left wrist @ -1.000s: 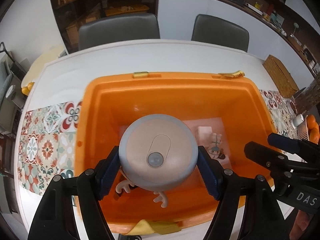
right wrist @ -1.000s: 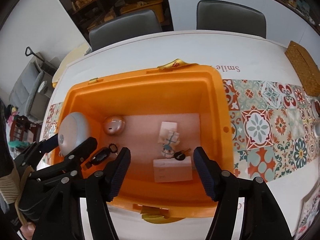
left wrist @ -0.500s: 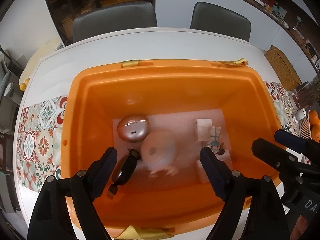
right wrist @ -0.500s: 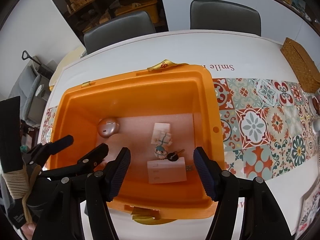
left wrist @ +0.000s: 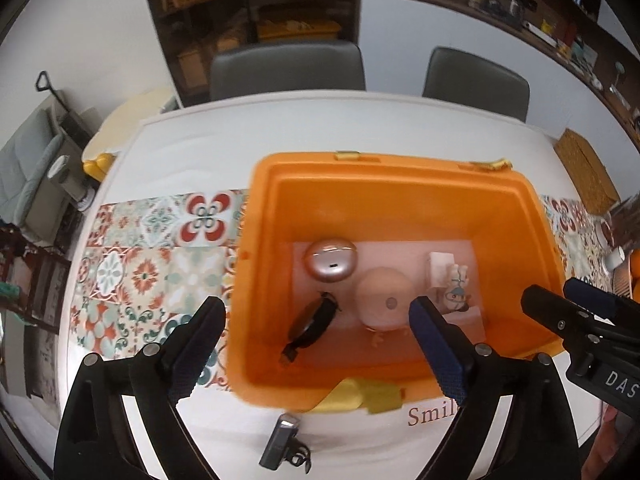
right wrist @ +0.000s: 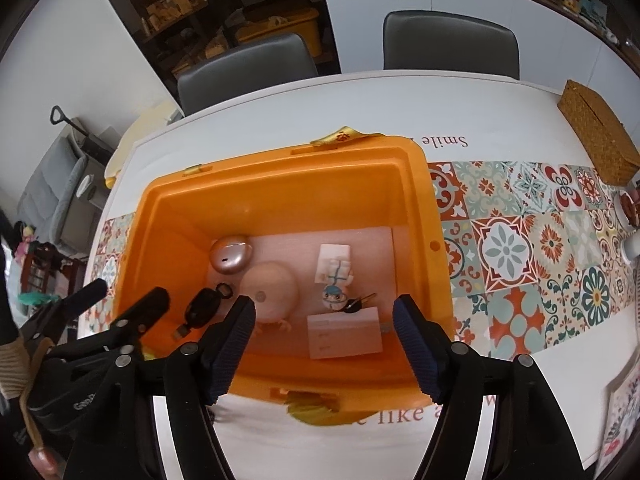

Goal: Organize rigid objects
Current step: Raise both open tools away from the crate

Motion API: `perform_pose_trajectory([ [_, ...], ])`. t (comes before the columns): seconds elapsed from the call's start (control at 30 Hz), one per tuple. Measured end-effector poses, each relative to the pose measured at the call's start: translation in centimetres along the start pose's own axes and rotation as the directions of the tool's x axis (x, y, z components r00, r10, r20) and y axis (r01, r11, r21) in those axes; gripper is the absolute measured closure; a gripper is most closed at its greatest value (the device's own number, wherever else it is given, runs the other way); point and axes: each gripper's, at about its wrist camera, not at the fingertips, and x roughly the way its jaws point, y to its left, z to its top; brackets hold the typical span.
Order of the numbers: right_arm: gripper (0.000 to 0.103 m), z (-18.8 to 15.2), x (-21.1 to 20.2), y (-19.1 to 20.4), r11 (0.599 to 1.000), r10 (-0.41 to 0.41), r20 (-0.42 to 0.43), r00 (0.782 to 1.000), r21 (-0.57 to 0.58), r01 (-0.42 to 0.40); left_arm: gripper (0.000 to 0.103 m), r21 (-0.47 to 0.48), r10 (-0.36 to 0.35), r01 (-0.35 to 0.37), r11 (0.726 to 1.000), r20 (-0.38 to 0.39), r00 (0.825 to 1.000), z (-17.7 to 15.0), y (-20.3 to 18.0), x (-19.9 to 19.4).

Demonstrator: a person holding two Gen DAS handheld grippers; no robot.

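Observation:
An orange bin [left wrist: 400,208] [right wrist: 280,184] stands on the white table. On its floor lie a round pink lamp with antlers [left wrist: 386,298] [right wrist: 274,290], a rose-gold round case [left wrist: 330,262] [right wrist: 231,258], a black key fob [left wrist: 314,320] [right wrist: 204,306], a small figurine [left wrist: 456,286] [right wrist: 336,294] and a white box [right wrist: 344,338]. My left gripper [left wrist: 316,340] hangs above the bin's front left. Its jaws are opening and nothing is between them. My right gripper [right wrist: 324,344] hovers over the bin's front edge, jaws also opening, holding nothing.
A small grey device [left wrist: 280,446] lies on the table in front of the bin. A patterned tile runner [right wrist: 520,248] crosses the table. A wicker box [right wrist: 596,136] sits at the far right. Two grey chairs [left wrist: 288,68] stand behind the table.
The left gripper let go of the round pink lamp, which now lies on the bin floor. It then widened, rose and drew back to the left. The right jaws widened a little.

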Motion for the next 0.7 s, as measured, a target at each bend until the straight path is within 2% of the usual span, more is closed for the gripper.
perform_pose_trajectory([
  [0.23,0.029,-1.3,-1.6,1.8,0.999,0.009,0.027,1.0,-0.031,-0.008,0.007,-0.053,-0.01,0.011,0.999,0.019,1.0,-1.8,2.2,-2.1],
  [0.43,0.028,-3.1,-3.3,3.9,0.997,0.009,0.065,0.998,-0.076,-0.005,0.007,-0.063,0.026,-0.024,0.998,0.033,0.999,-3.7,3.4,-3.2],
  [0.7,0.028,-5.4,-5.2,6.5,0.994,0.025,0.108,0.994,-0.111,-0.013,0.007,-0.099,0.022,-0.019,0.995,0.029,0.999,-6.6,6.0,-4.9],
])
